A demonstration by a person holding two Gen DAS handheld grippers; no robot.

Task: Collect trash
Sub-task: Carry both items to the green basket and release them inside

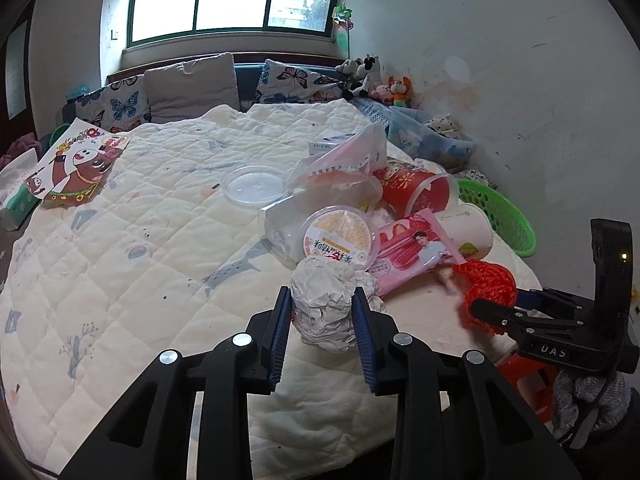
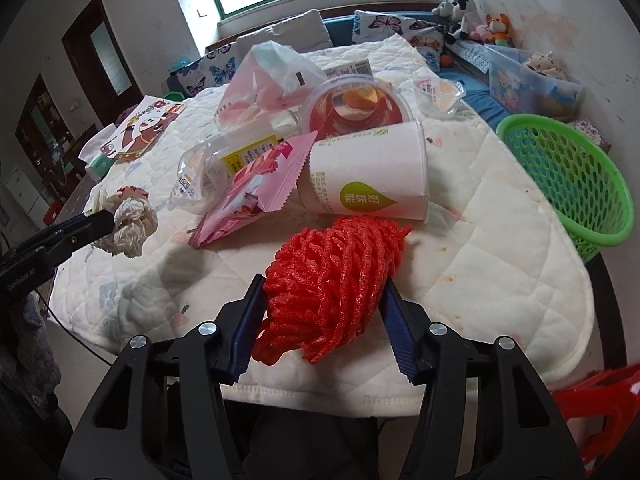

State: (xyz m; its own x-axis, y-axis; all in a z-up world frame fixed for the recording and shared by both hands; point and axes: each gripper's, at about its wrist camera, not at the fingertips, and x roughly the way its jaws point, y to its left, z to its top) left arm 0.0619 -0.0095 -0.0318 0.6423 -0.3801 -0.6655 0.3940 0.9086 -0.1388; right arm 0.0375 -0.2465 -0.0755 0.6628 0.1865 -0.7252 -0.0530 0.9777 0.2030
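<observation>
In the left wrist view, the left gripper is clamped on a crumpled paper ball above the quilted bed cover, just in front of a pink snack wrapper and a round lidded container. In the right wrist view, the right gripper squeezes a red foam net near the cover's front edge, with a tipped white paper cup just behind it and a green basket at the right.

Crumpled matt paper ball; red foam netting.
</observation>
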